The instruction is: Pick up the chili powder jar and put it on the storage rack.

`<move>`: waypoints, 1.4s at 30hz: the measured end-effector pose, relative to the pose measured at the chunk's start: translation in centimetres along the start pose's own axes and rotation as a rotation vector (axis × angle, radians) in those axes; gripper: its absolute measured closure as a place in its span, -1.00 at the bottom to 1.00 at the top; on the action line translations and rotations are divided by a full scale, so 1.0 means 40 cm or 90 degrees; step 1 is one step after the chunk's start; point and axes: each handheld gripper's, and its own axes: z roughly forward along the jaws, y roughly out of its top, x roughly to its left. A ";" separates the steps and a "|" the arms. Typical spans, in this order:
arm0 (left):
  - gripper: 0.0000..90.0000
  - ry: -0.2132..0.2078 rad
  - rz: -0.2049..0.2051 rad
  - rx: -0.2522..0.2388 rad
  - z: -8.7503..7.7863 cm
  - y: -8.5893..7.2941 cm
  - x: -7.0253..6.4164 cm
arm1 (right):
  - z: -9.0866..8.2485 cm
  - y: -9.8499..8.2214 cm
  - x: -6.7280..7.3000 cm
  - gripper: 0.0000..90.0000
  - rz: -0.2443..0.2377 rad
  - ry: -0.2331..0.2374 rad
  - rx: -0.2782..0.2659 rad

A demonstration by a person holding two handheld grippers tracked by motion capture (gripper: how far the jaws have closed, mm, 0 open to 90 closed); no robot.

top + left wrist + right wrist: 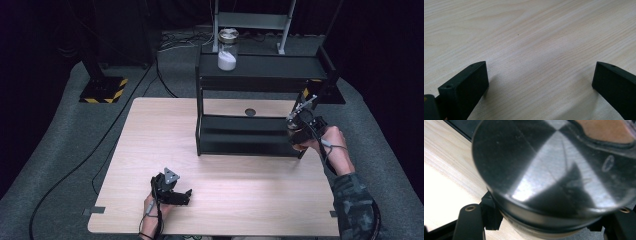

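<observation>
Wooden table: right gripper fingers clamp metal-lidded jar, lid toward camera; left gripper fingers wide, empty.

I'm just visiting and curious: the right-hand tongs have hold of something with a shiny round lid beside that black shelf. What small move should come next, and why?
Probably lift a little higher toward the black shelf: the right tongs grip a metal-lidded jar beside it, and a similar jar of white powder already stands on top.
</observation>
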 end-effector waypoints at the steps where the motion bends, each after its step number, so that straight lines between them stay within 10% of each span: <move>1: -1.00 0.000 0.000 0.000 0.000 0.000 0.000 | -0.001 0.001 -0.001 -0.31 -0.001 0.000 0.000; 42: -1.00 0.000 0.000 0.000 0.000 0.000 0.000 | -0.117 0.066 0.000 -0.31 -0.032 -0.043 -0.003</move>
